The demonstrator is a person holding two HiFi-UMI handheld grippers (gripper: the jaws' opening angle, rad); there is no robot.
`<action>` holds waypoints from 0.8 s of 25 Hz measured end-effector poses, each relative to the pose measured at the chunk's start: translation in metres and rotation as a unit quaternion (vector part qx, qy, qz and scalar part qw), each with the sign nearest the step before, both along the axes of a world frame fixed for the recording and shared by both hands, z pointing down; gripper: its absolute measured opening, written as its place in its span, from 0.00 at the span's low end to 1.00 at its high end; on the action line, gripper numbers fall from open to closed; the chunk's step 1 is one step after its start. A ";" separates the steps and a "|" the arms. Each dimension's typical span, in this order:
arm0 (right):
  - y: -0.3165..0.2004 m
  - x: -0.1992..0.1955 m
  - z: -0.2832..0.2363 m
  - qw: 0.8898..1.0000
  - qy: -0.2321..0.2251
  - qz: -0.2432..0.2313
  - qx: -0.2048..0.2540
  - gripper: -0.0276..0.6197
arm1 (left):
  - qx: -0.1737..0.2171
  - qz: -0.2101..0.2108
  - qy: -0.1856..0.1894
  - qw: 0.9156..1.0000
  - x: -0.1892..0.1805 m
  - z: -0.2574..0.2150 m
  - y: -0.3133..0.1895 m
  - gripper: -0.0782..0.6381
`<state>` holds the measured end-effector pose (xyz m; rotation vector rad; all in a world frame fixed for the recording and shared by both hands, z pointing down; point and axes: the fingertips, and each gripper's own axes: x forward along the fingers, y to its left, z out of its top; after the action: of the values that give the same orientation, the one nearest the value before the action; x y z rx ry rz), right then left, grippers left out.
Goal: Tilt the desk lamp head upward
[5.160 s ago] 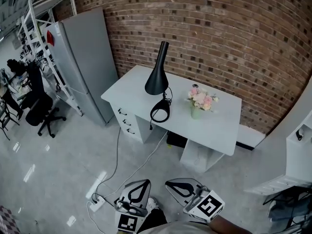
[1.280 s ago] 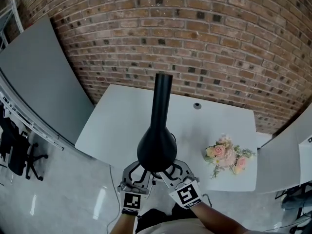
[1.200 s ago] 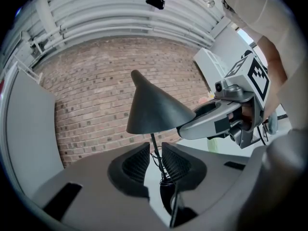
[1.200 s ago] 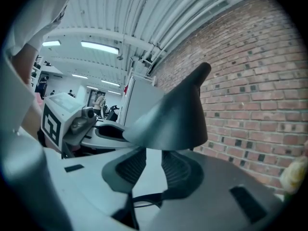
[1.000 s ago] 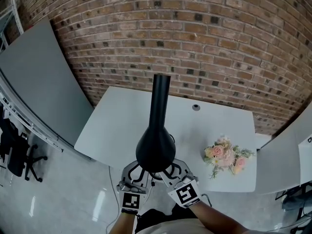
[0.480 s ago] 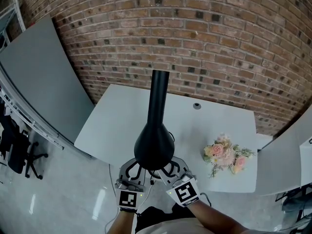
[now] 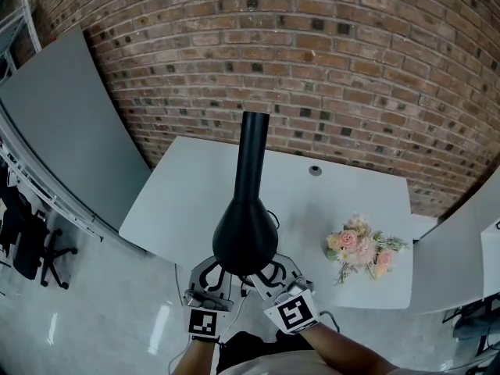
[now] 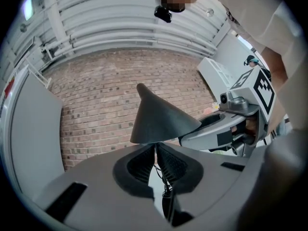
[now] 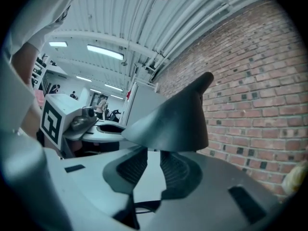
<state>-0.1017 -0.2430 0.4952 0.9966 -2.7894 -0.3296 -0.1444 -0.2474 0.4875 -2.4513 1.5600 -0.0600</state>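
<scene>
The black desk lamp's cone-shaped head hangs close under me, mouth down, its neck running away over the white desk. Both grippers reach up under its lower rim. In the left gripper view the left gripper has its jaws closing; the pads nearly meet and pinch the thin rim of the lamp head. In the right gripper view the right gripper is also closing, with a clear gap between its pads just below the lamp head. The head view hides both sets of fingertips behind the shade.
A vase of pink flowers stands on the desk to the right. A brick wall backs the desk, and a grey cabinet stands to the left. The lamp's black cord trails below the left jaws.
The lamp head has shifted slightly left and lower in the head view. Both grippers have crept a little closer under its rim.
</scene>
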 end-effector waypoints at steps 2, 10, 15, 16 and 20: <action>0.003 -0.001 0.001 1.000 0.005 -0.001 0.003 0.18 | 0.001 0.001 0.003 1.000 -0.001 -0.001 0.002 0.14; 0.013 -0.003 -0.010 1.000 0.003 -0.007 0.007 0.15 | 0.003 -0.001 0.019 1.000 -0.003 -0.011 0.012 0.13; 0.024 -0.004 -0.018 1.000 0.003 -0.012 0.006 0.14 | 0.002 -0.002 0.026 1.000 -0.006 -0.020 0.021 0.13; 0.026 -0.005 -0.021 1.000 0.002 -0.013 0.005 0.14 | 0.002 -0.003 0.027 1.000 -0.006 -0.024 0.023 0.13; 0.036 -0.008 -0.034 1.000 -0.007 -0.020 -0.005 0.14 | 0.002 -0.002 0.032 0.999 -0.009 -0.036 0.032 0.13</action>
<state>-0.1095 -0.2069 0.4615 0.9462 -2.8247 -0.3147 -0.1530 -0.2157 0.4518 -2.4695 1.5903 0.0202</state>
